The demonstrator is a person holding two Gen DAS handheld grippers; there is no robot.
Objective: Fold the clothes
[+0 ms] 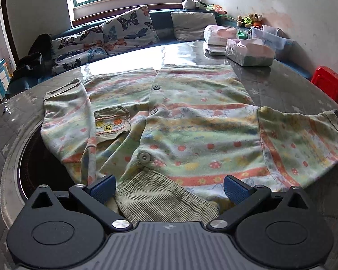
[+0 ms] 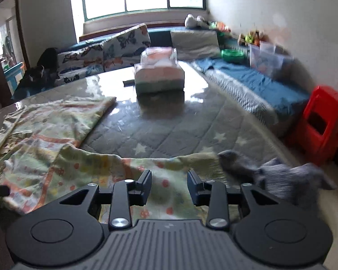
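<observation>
We see the striped cardigan lying flat, buttoned front up, on the quilted table. One sleeve is folded in over the cardigan's body, while the other sleeve stretches out sideways toward the table's edge. Beyond the cardigan's far hem the shiny tabletop lies bare up to a tissue box. Off the outstretched sleeve's side, the table runs clear to its rim, with a red stool past it. A grey rag lies just beside that sleeve's cuff.

Our left gripper tilts down over the cardigan's ribbed collar, its fingers wide apart, pressing nothing. Our right gripper tilts down over the outstretched sleeve, fingers partly apart, with the cloth below them and not pinched.
</observation>
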